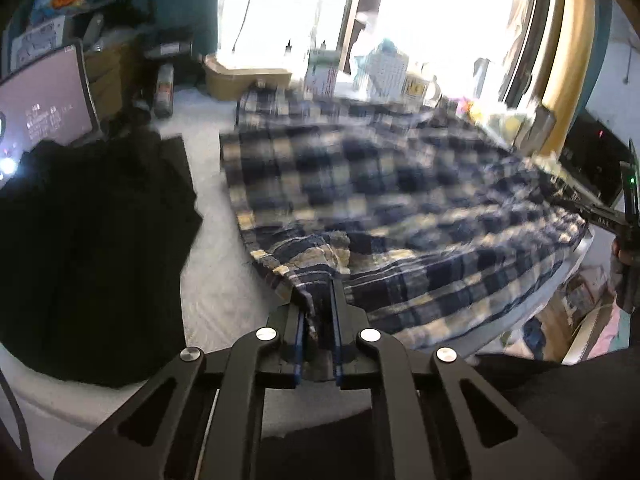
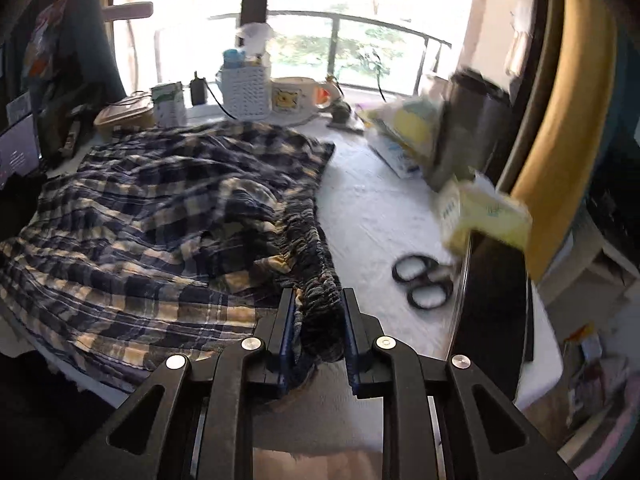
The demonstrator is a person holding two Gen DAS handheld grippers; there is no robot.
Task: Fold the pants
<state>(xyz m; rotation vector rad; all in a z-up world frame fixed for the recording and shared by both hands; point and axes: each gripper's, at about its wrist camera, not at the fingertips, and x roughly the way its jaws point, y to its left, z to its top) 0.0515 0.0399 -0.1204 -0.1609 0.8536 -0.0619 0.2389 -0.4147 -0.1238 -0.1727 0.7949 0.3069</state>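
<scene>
The pants [image 1: 380, 184] are navy and cream plaid and lie spread over a white table [image 1: 208, 280]. My left gripper [image 1: 320, 292] is shut on a hem corner of the pants at their near edge. In the right wrist view the pants [image 2: 160, 208] fill the left half of the table [image 2: 372, 208]. My right gripper [image 2: 318, 300] is shut on the gathered elastic waistband [image 2: 308, 240] at its near end. The right gripper also shows in the left wrist view [image 1: 624, 224] at the far right edge, holding the cloth there.
A black garment [image 1: 92, 248] lies left of the pants. A monitor [image 1: 44, 108] stands at the far left. Black scissors [image 2: 424, 280], a yellow box [image 2: 484, 216] and a dark upright panel [image 2: 496, 300] are to the right. A white basket [image 2: 244, 88], a mug [image 2: 292, 94] and cartons line the window side.
</scene>
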